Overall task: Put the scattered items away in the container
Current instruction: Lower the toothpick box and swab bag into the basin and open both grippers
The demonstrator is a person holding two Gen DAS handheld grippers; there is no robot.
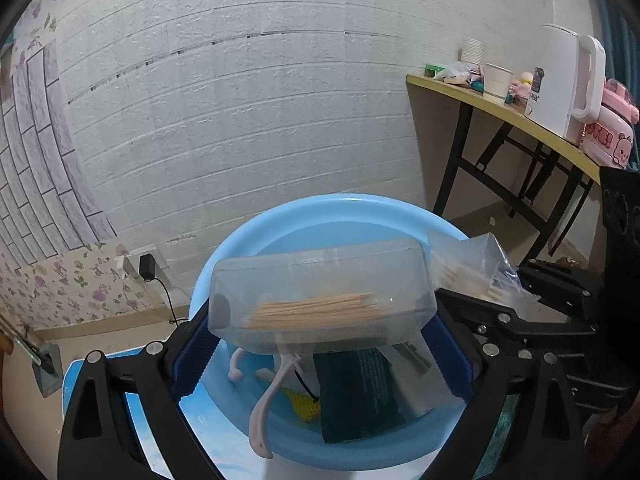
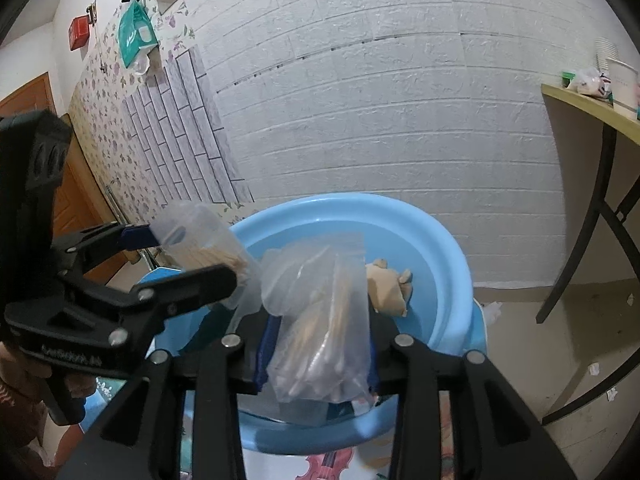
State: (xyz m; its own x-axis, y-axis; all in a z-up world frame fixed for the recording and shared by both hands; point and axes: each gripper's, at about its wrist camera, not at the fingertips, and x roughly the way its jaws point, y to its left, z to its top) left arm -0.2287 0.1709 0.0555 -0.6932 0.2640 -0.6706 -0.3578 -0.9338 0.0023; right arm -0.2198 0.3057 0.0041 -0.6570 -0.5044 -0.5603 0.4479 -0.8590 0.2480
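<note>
The blue basin (image 1: 248, 248) fills the space below both my tools, already holding a dark green packet (image 1: 360, 392), a pale plastic hook (image 1: 264, 408) and, on the far side, a tan soft toy (image 2: 386, 286). My left gripper (image 1: 320, 320) is pinching a clear plastic box of toothpicks (image 1: 320, 292) by its two ends, level over the basin so the sticks stay put. My right gripper (image 2: 320, 352) is squeezed onto a clear bag of cotton swabs (image 2: 320, 340), which I hold above the rim; through the crumpled plastic they look like swabs, though I can't be sure. Both loads hang over the basin, so I judge that lowering and letting go comes next.
</note>
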